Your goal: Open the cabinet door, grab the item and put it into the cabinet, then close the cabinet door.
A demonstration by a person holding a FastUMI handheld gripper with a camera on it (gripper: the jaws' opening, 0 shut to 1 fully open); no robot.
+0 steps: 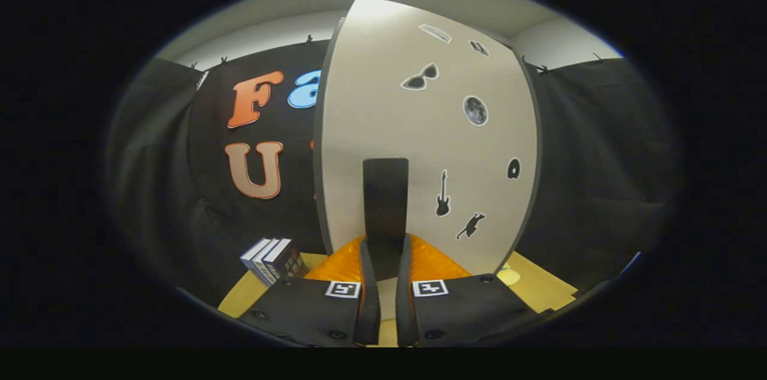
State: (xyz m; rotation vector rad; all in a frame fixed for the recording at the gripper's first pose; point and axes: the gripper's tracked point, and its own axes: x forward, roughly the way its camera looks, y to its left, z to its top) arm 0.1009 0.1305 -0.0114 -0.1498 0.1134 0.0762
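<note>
While the hand-held gripper (386, 284) faced the cabinet door (419, 128) head-on, its 2 fingers sat close together w/ only a narrow gap, straddling the lower end of the dark vertical handle (385, 206). Whether both pads actually pressed on the handle could not be told; the grip looked near-closed around it, approx. centred. Door was pale, w/ several small black stickers (sunglasses, moon, guitar, cat etc.), and appeared shut or barely ajar; the cabinet interior was not visible.

Item: a small stack of boxes (274, 259) stood on the yellow surface (539, 287) left of the fingers, near the door's lower left corner, well clear of the gripper. Which object the task meant was not certain, but this was the likely candidate. An orange part (431, 261) lay just behind the fingertips, at the door's foot; its identity was unclear.

Step in hand, as judged: opening the door. To do it well: confirm a firm pinch on the handle, pull along an arc about the hinge side rather than straight back, keep the wrist turning w/ the door so the fingers do not slip off, and swing wide enough to leave room for the item w/o knocking the boxes.
</note>
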